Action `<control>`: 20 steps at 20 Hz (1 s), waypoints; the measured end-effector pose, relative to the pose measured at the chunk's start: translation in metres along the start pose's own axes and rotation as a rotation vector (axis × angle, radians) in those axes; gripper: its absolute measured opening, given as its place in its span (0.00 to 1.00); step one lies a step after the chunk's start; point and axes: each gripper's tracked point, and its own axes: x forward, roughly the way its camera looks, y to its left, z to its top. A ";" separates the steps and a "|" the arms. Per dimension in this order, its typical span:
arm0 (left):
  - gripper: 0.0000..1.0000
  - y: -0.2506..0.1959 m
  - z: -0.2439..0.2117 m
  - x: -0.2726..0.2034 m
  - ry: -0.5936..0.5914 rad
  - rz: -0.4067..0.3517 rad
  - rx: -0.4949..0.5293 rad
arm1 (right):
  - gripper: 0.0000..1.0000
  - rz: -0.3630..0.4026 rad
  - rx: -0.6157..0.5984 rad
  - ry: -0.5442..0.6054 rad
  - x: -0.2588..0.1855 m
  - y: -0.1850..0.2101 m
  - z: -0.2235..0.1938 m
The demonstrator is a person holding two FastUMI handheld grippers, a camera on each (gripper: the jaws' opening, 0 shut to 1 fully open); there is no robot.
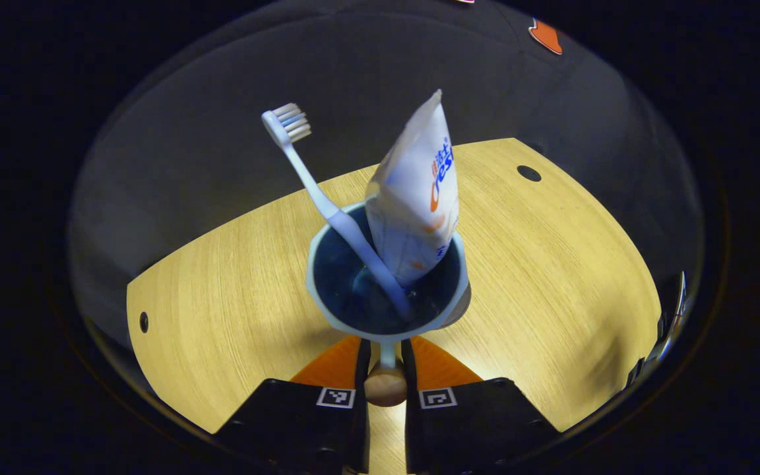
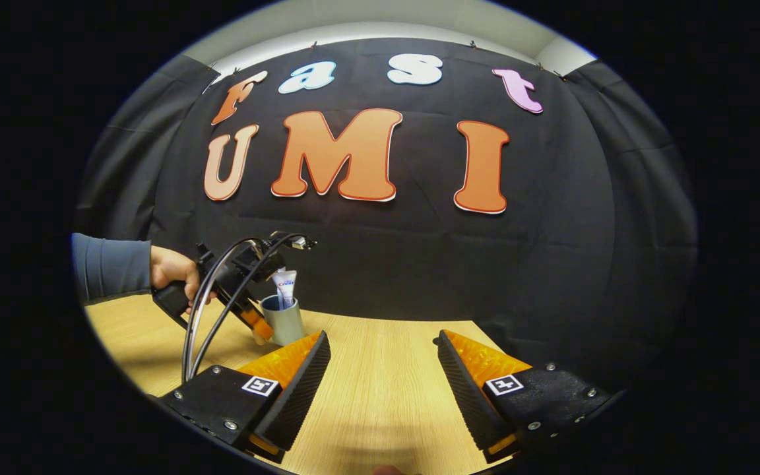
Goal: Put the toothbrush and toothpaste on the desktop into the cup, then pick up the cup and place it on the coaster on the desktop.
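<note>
Left tongs (image 1: 385, 369) are clamping the cup (image 1: 386, 277) by its handle, low at the near side. Brush (image 1: 327, 204) and paste (image 1: 413, 204) are standing inside, leaning apart, tall above the rim. Cup is sitting on or just above the worktop (image 1: 551, 264); cannot tell which. Coaster unseen. Right tongs (image 2: 383, 369) are idling, spread wide, gripping nothing. Risk: thin handle grip pivoting, top-heavy load tipping the cup, paste toppling out during the carry.
</note>
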 end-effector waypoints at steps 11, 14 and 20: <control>0.60 0.046 0.028 -0.016 -0.025 -0.024 -0.005 | 0.98 -0.011 -0.019 0.022 -0.005 0.002 -0.006; 0.93 0.062 0.024 -0.040 -0.136 0.000 -0.006 | 0.98 -0.005 -0.020 0.007 -0.005 0.010 0.004; 0.98 0.084 0.024 -0.094 -0.422 0.085 -0.109 | 0.98 -0.019 -0.059 -0.016 0.000 0.032 0.039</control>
